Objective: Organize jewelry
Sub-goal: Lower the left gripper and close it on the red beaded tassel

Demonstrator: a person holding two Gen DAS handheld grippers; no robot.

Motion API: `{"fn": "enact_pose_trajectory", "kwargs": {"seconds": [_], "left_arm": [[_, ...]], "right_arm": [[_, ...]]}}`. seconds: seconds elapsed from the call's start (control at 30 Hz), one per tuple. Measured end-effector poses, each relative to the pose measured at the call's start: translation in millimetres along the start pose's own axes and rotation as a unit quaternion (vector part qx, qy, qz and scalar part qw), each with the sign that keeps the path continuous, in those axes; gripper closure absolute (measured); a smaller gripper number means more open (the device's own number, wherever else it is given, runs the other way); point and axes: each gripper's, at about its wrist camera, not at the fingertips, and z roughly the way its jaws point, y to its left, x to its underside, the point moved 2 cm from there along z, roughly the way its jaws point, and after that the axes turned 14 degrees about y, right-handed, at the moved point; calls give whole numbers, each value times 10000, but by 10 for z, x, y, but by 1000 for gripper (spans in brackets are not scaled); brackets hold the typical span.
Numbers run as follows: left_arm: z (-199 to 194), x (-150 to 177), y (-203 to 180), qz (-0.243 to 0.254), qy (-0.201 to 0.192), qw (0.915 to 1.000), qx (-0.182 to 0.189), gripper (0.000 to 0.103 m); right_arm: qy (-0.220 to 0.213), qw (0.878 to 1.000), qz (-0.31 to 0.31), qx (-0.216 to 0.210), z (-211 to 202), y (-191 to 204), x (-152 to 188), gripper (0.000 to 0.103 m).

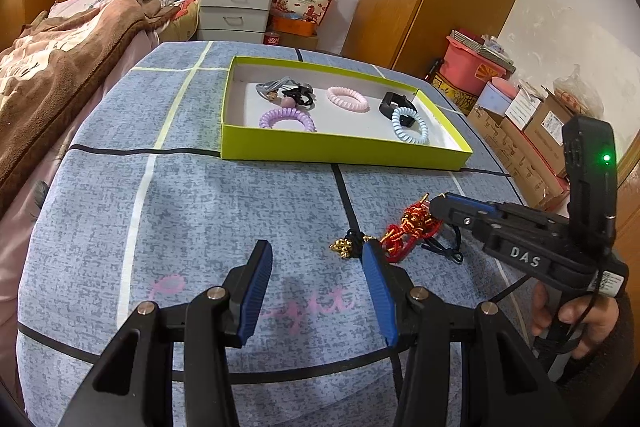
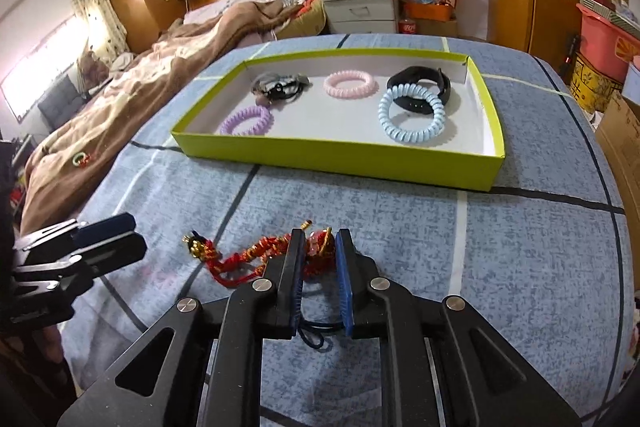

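Red-and-gold knotted cord bracelet (image 2: 256,259): between right gripper (image 2: 318,279) jaws, slightly parted, no pinch evident. Left gripper (image 1: 316,291) spread, idle. Next: clamp, carry to far lime-green cardboard tray (image 2: 336,157).

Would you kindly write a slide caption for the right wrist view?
Right gripper straddles a red-and-gold knotted bracelet on the blue bedspread, before a green tray of coil bracelets.

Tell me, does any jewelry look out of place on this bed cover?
Yes. The red and gold braided cord bracelet lies on the blue checked cover, outside the yellow-green cardboard tray that holds the other pieces. The right gripper straddles one end.
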Motion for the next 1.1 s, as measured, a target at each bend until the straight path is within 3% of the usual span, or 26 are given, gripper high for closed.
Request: {"fn": "enact_pose_trajectory", "kwargs": {"seconds": [0.2, 0.33, 0.6, 0.9, 1.1], "left_arm": [[21, -5, -51, 56, 22, 10000, 27, 54], [35, -10, -72, 81, 40, 10000, 24, 54], [54, -26, -151, 177, 68, 9998, 15, 54], [128, -61, -388, 543, 150, 9983, 122, 54], [250, -145, -624, 1050, 295, 9940, -8, 54]], "right_arm": [[-13, 10000, 5, 0, -5, -17, 32, 87], [-48, 10000, 48, -68, -19, -42, 34, 93], [-427, 9987, 224, -145, -249, -135, 83, 94], [-838, 9953, 406, -270, -523, -246, 145, 94], [-1032, 9927, 552, -285, -676, -343, 215, 94]]}}
